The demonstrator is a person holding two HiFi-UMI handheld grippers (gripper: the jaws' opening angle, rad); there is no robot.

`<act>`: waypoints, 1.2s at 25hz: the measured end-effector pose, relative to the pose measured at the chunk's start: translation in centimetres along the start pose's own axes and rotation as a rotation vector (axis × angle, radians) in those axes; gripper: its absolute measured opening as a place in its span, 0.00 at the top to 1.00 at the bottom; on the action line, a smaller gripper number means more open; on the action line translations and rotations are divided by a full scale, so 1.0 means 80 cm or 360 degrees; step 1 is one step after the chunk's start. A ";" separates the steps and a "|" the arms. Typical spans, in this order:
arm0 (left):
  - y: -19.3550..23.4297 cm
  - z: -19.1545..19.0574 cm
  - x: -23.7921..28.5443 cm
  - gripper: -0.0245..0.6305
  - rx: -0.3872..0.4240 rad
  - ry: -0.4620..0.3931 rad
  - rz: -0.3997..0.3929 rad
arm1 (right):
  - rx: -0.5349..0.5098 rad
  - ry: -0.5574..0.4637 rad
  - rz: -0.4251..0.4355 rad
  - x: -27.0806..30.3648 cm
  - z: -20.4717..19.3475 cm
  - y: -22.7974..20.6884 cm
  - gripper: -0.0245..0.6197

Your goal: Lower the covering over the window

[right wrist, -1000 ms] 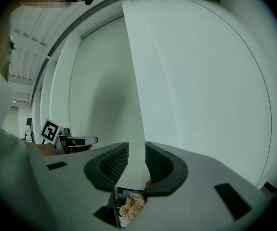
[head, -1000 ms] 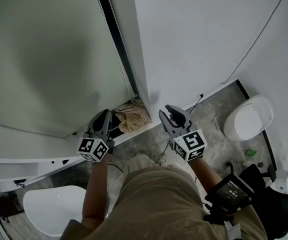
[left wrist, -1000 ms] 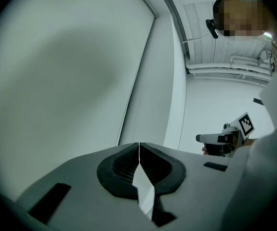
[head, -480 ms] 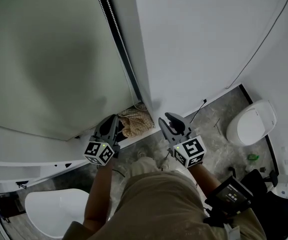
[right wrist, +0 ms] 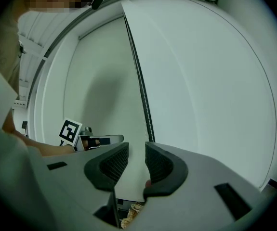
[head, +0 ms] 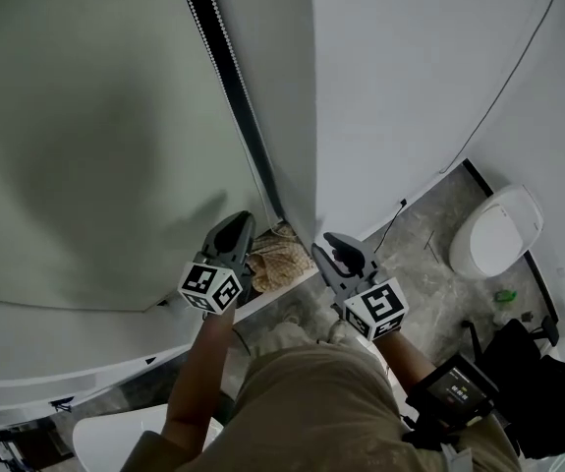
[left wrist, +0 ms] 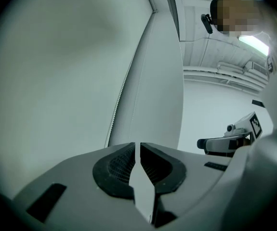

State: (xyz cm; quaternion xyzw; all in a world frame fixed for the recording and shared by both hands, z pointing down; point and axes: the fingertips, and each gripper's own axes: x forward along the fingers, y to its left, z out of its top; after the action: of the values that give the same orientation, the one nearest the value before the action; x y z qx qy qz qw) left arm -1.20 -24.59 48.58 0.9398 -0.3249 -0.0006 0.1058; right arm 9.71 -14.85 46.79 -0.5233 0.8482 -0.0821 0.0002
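Jaws: left gripper (head: 233, 228) clenched, right gripper (head: 337, 246) apart (empty); bead chain (right wrist: 147, 113), crumpled cloth (head: 280, 260) ahead.

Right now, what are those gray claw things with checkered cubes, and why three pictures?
A person holds a grabbing tool in each hand. One picture looks down from a camera on the person's head; the other two come from cameras riding on the tools. The left gripper is shut, the right gripper is open, and neither holds anything. They face a window blind with a bead cord beside it. On the floor are a crumpled cloth and a white toilet.
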 end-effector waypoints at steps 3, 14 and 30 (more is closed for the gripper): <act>0.016 0.012 0.032 0.90 0.0042 0.0003 -0.0096 | -0.0016 -0.0010 -0.0053 0.022 0.003 0.000 0.79; 0.053 0.015 0.123 0.80 0.0083 0.0042 -0.0379 | -0.0093 -0.0049 -0.0139 0.074 -0.010 0.036 0.79; 0.019 0.038 0.124 0.94 0.0263 0.0013 -0.0601 | -0.0153 -0.0105 -0.0229 0.090 0.042 0.036 0.79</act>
State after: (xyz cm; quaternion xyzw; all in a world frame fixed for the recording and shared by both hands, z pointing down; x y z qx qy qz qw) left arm 5.47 -32.37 46.55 0.9895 -0.1414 0.0099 0.0278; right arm 4.21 -20.44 43.68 -0.5848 0.8108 -0.0239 -0.0028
